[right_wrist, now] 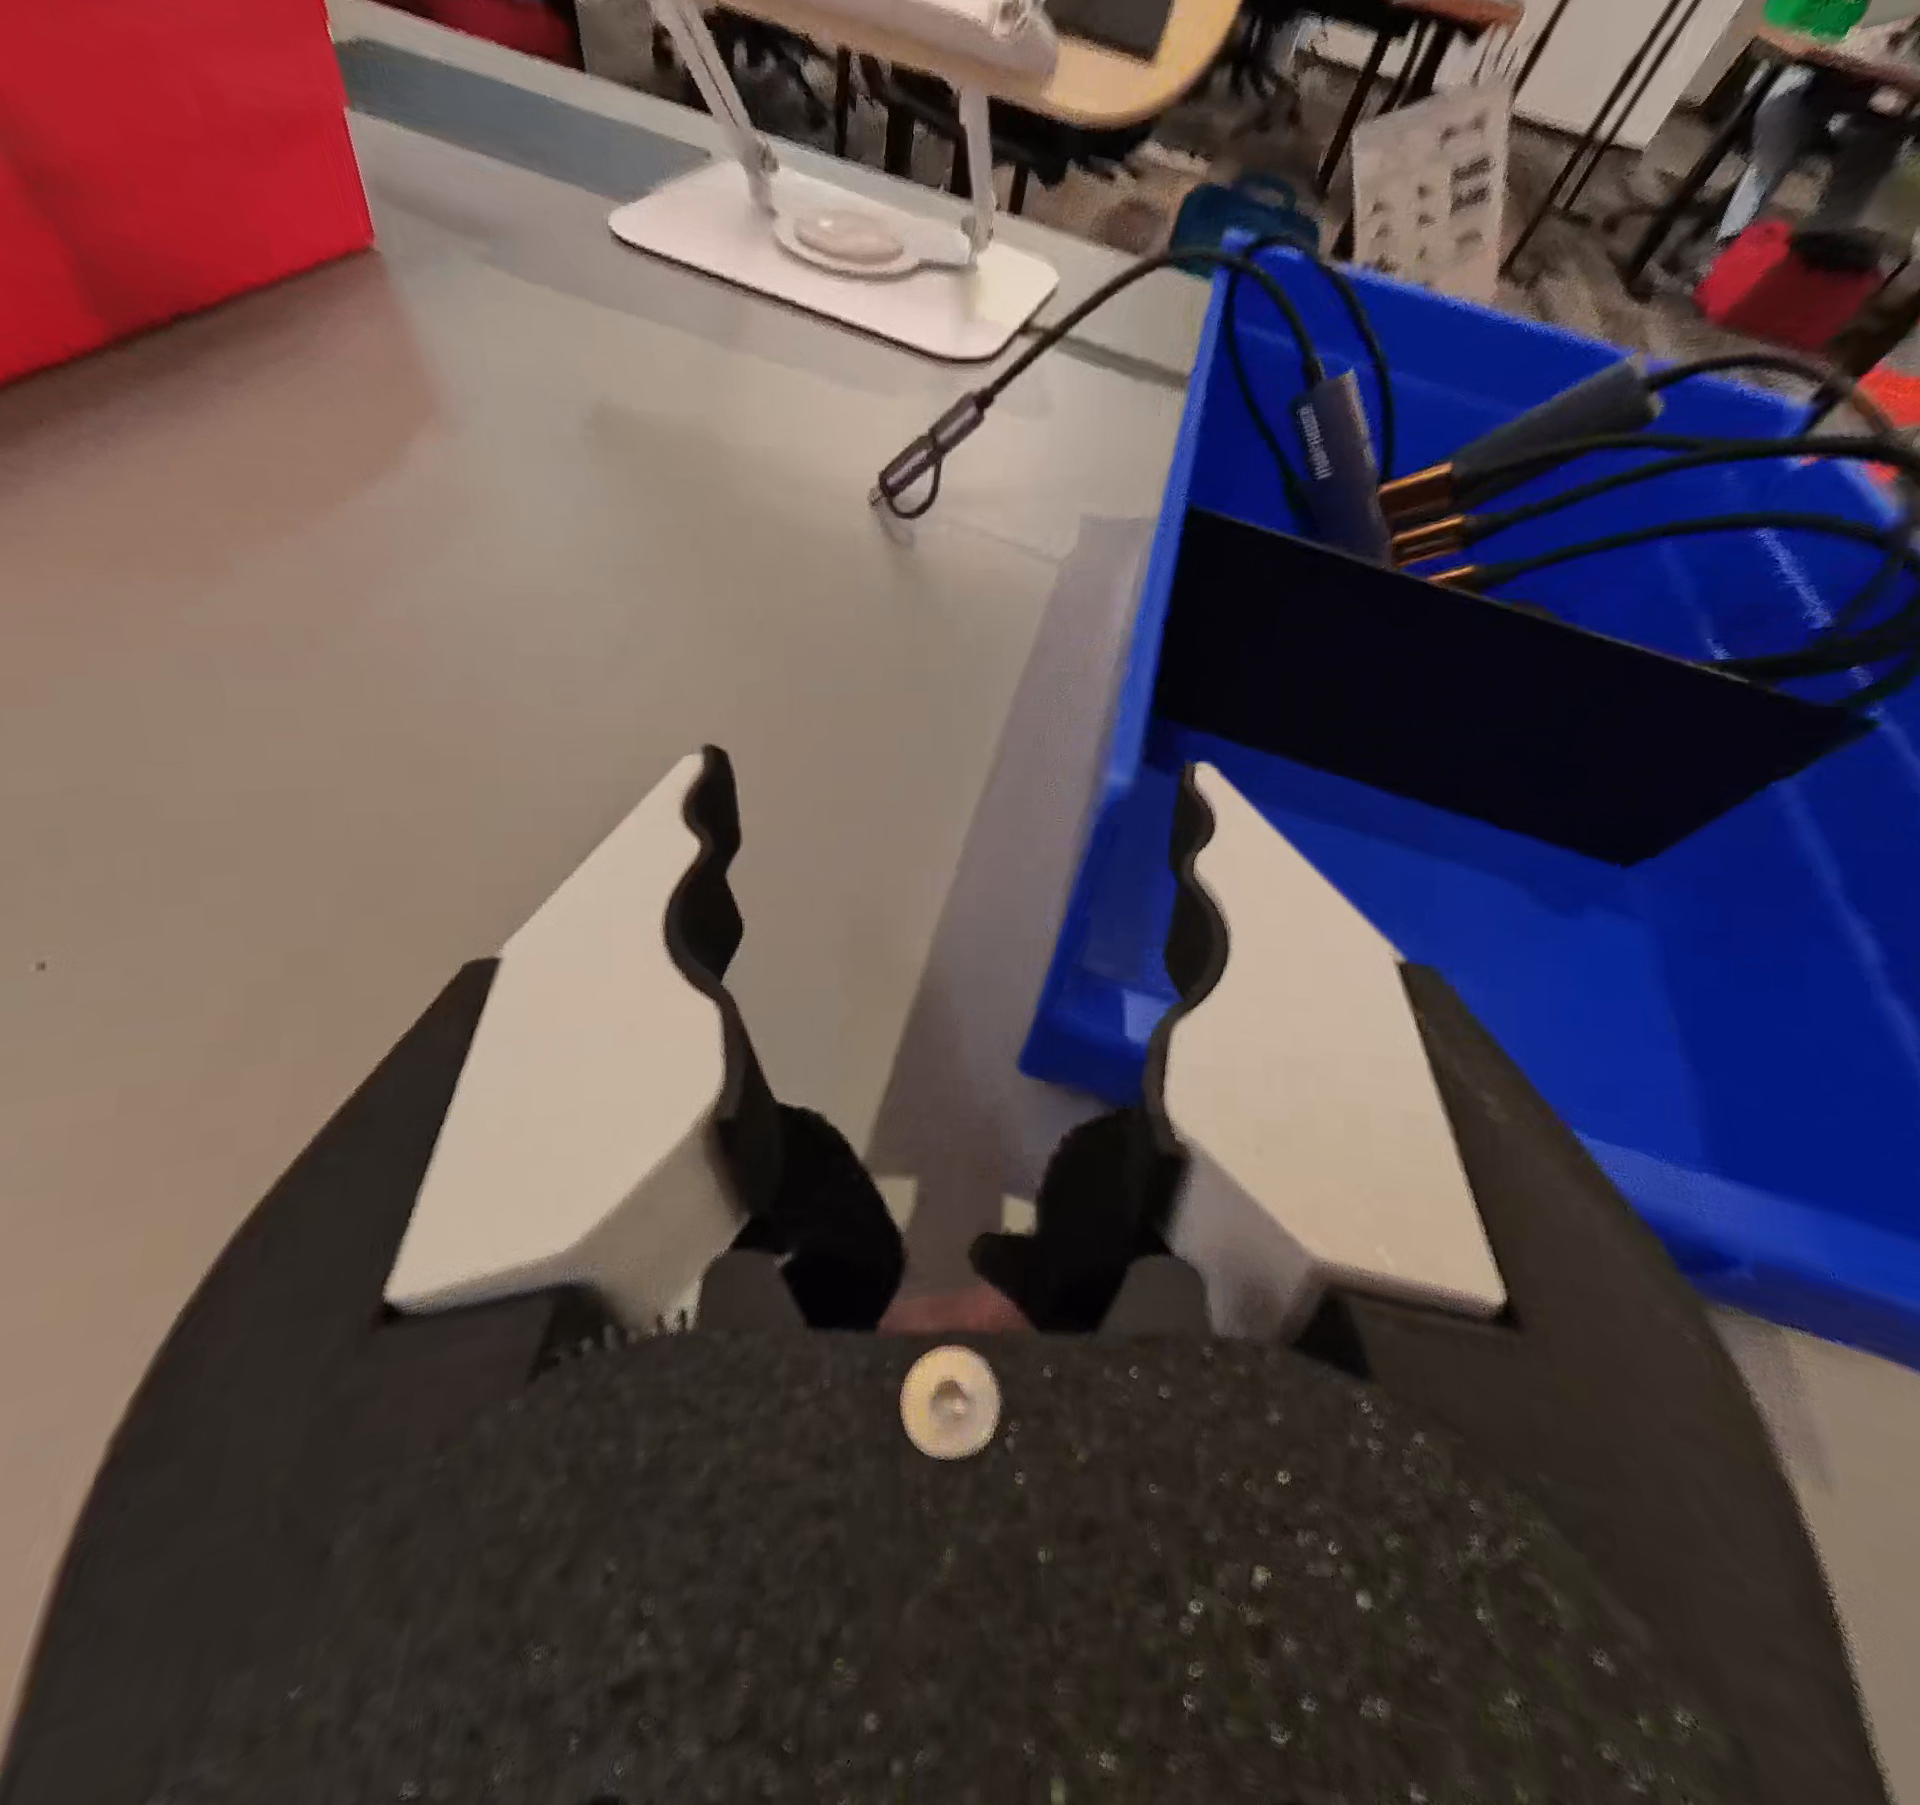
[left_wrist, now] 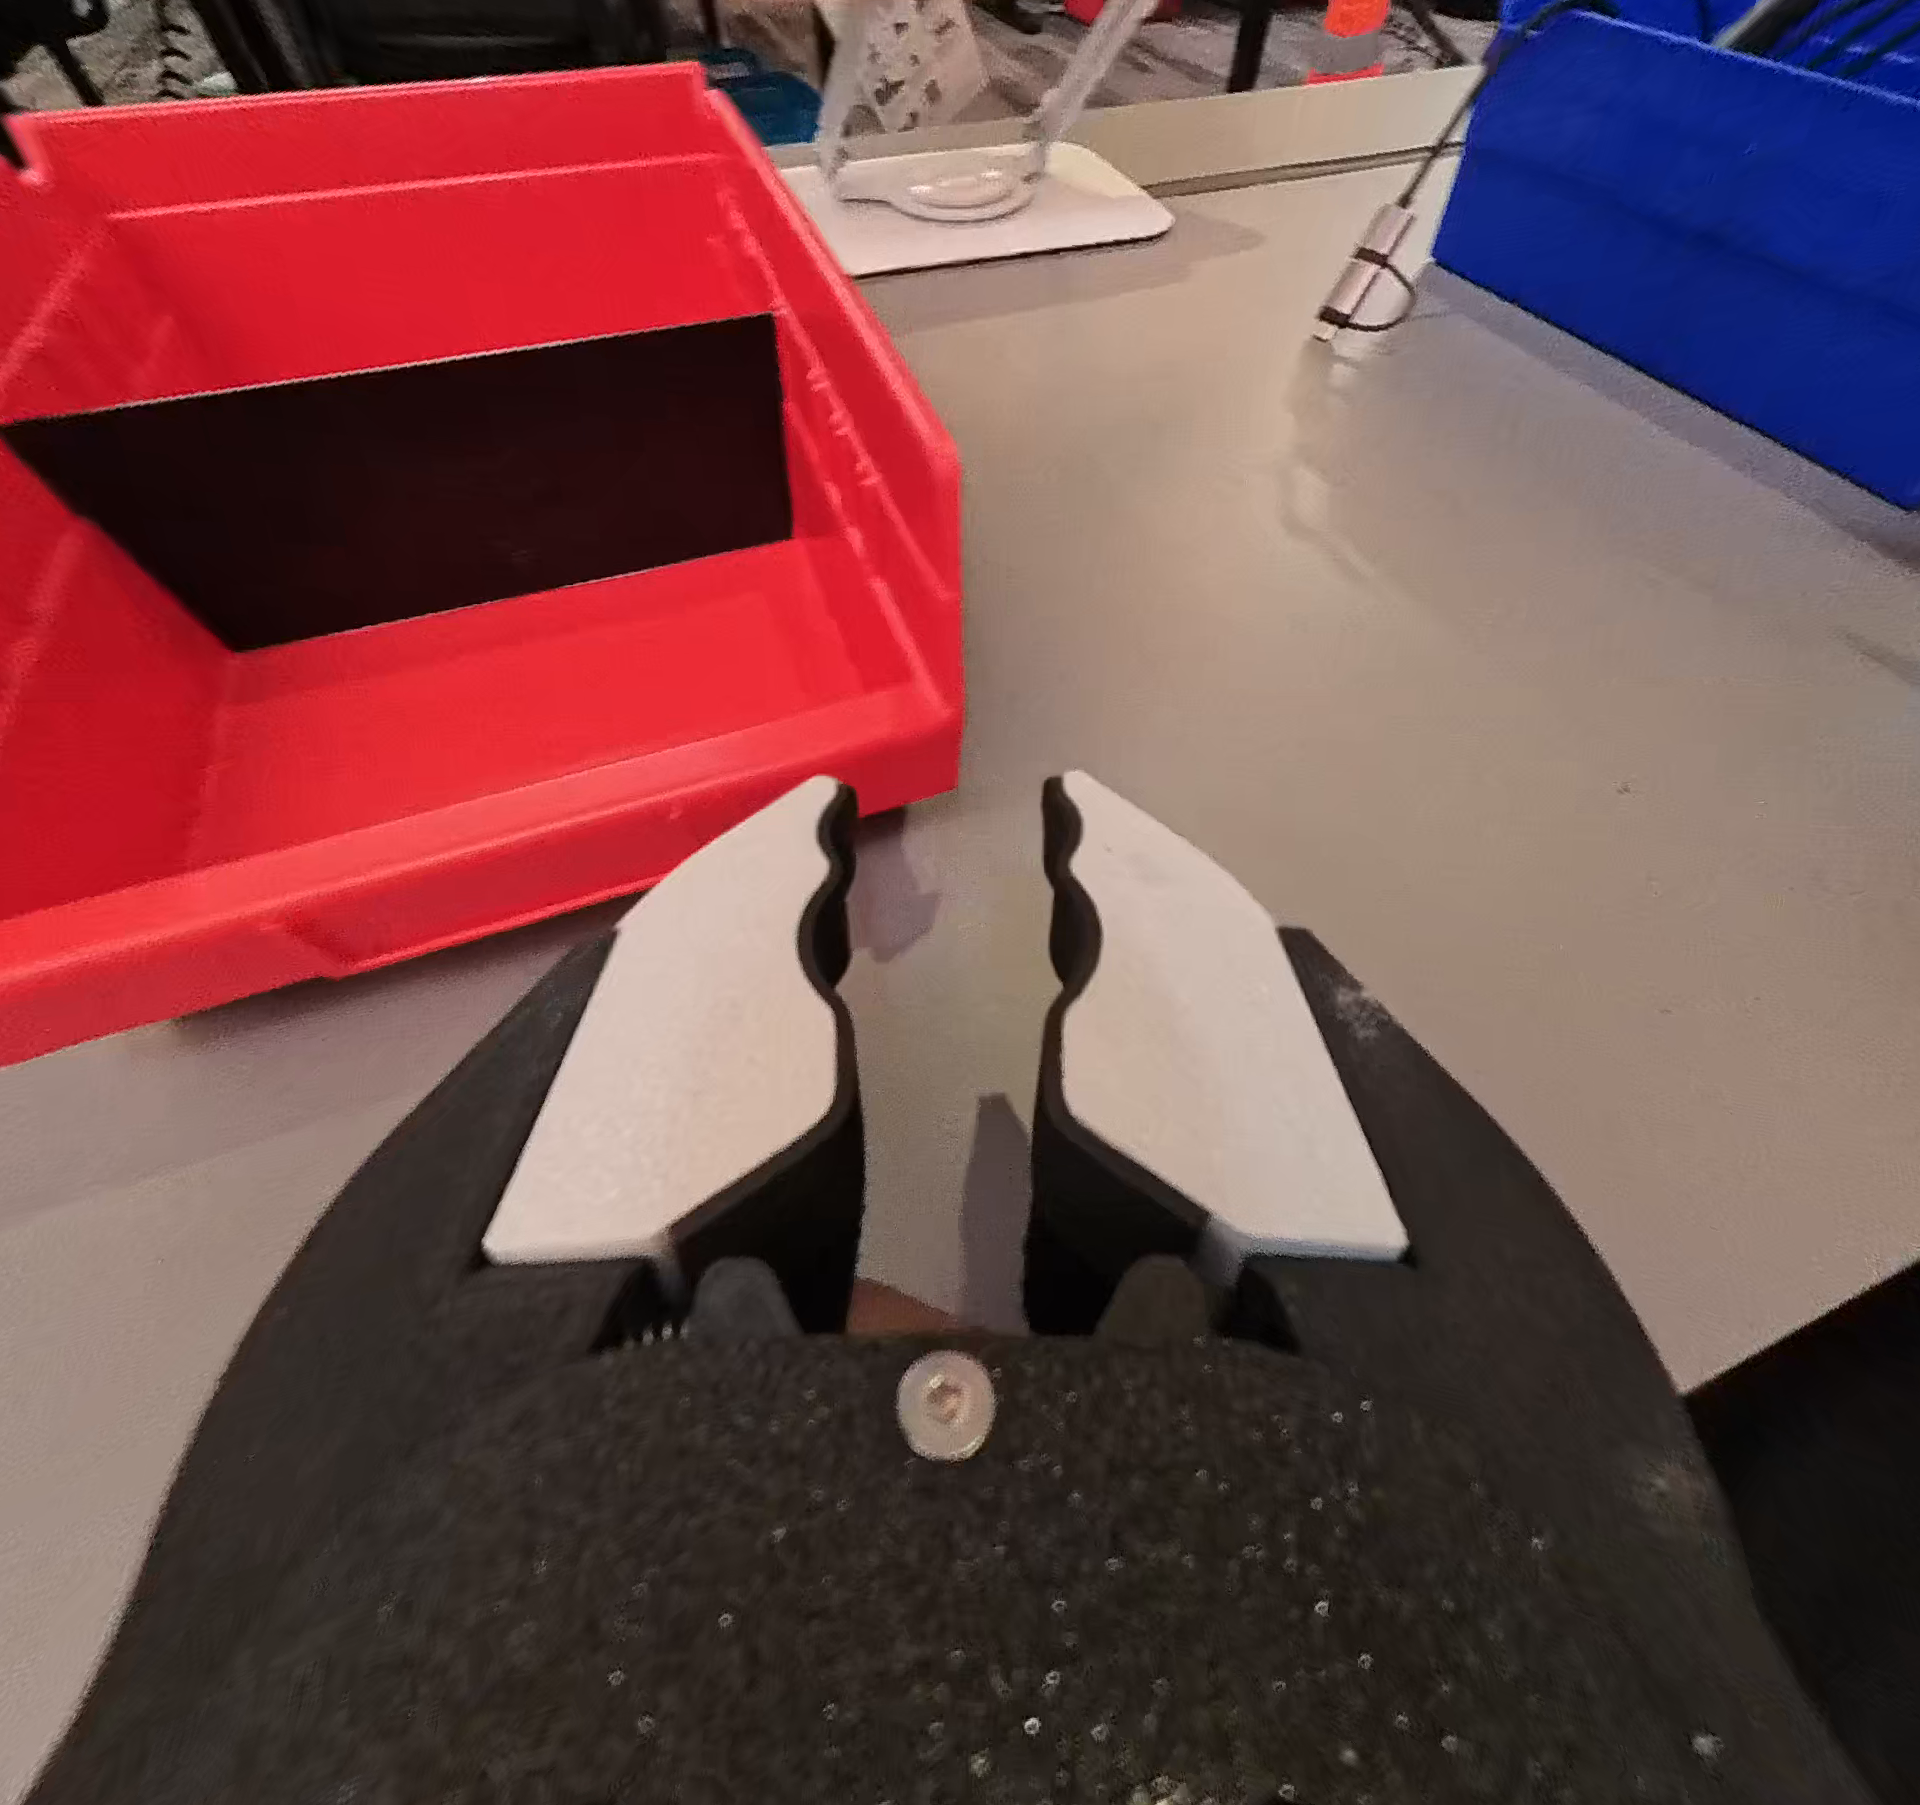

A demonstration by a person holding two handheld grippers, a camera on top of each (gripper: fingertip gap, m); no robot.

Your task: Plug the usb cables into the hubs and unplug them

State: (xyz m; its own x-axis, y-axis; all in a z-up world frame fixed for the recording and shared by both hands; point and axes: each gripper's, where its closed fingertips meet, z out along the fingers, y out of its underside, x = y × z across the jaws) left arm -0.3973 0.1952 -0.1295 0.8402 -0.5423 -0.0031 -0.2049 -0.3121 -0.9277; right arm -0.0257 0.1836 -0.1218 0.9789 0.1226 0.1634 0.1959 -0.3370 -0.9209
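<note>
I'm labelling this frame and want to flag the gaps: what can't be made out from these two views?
- Red bin, left wrist view: the floor behind its black divider is hidden by the divider.
- Blue bin, right wrist view: the frame edge cuts off its right side and the cable loops.
- Hub: small and blurred, ports unclear.
- Plug on the table: too small to type.
- Each gripper is absent from the other's view.

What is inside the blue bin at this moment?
The blue bin holds a dark hub with several black cables plugged in, behind a black divider. The near compartment looks bare. The divider hides the hub's lower end and the floor behind it.
</note>
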